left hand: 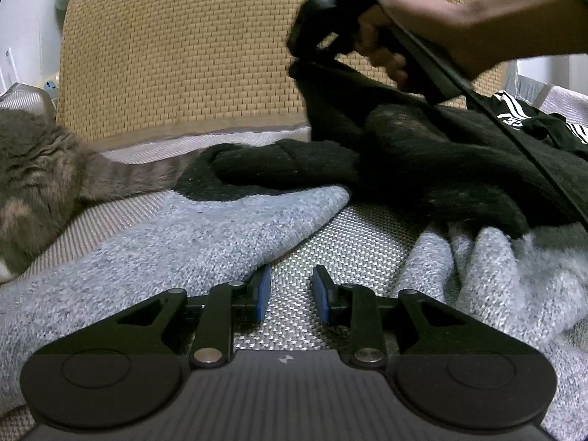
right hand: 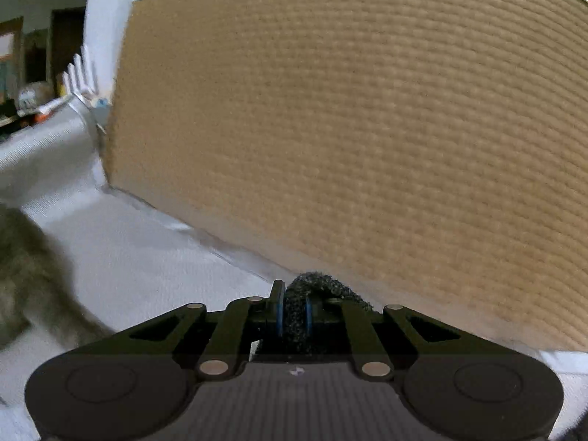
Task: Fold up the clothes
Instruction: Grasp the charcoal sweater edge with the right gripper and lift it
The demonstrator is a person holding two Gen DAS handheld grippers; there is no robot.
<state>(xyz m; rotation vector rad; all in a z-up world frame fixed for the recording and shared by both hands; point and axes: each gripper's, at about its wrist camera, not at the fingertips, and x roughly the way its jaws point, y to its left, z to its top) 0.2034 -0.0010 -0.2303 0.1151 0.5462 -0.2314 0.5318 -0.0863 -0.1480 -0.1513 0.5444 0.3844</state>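
**Black fleece lifted in the right gripper, grey knit spread under the left**

The right gripper (right hand: 293,312) is clenched on a fold of fuzzy black fleece garment (right hand: 312,288), the cloth bunched between its blue pads. In the left wrist view the same garment (left hand: 422,154) hangs from that gripper, raised by a person's hand (left hand: 382,40), and trails down onto the pale woven cushion (left hand: 352,242).

The left gripper (left hand: 291,292) is released, its blue-padded fingers (left hand: 262,294) parted with nothing between them, low over bare cushion. A light grey knitted sweater (left hand: 205,228) lies to either side of it, one edge just beside the left finger, the rest crumpled to the right beneath the black fleece.

A grey tabby cat (left hand: 40,169) sits at the left, its tail reaching the black garment. Behind stands a tan woven backrest (left hand: 183,55). A black garment with white stripes (left hand: 514,114) lies far right.
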